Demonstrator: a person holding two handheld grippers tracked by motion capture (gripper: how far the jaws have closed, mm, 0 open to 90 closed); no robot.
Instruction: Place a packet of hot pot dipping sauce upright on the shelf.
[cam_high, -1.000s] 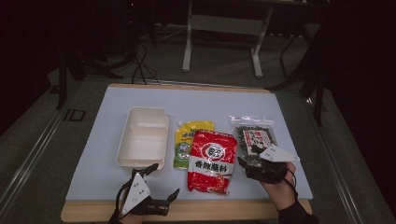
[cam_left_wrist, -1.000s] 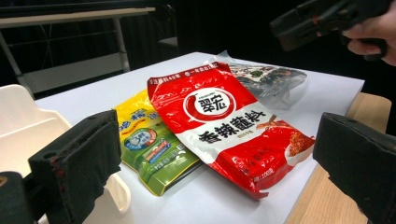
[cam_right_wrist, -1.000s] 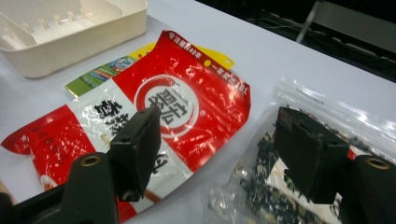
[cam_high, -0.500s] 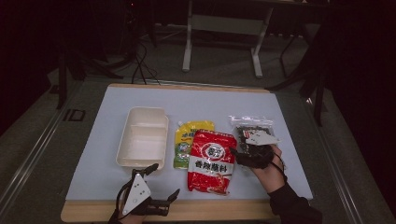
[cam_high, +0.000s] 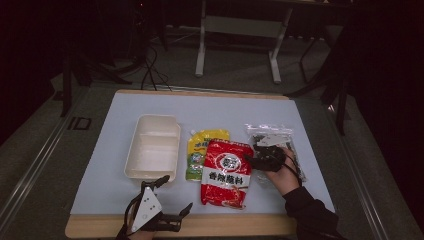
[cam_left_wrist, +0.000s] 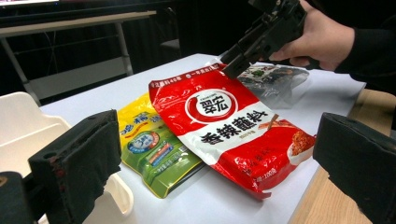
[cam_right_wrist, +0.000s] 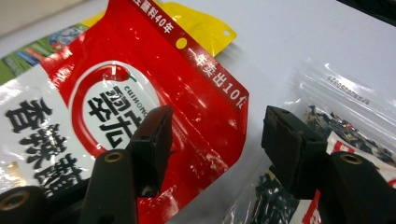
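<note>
Red "CUIHONG" pouch (cam_right_wrist: 140, 107) edge between right gripper (cam_right_wrist: 215, 140) fingers, half-open, closing, not gripping; left gripper (cam_left_wrist: 210, 172) wide open, empty

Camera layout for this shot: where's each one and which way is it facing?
High view: above the near table edge, looking forward and down; both hands show.
Left gripper view: on the left gripper, looking across the red packet; right gripper beyond.
Right gripper view: on the right gripper, jaws just closing astride the packet's corner.
All share the red packet.

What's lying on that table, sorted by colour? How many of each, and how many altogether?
White tray: 1
Yellow and green packet: 1
Red packet: 1
Clear bag with dark contents: 1
Total: 4
</note>
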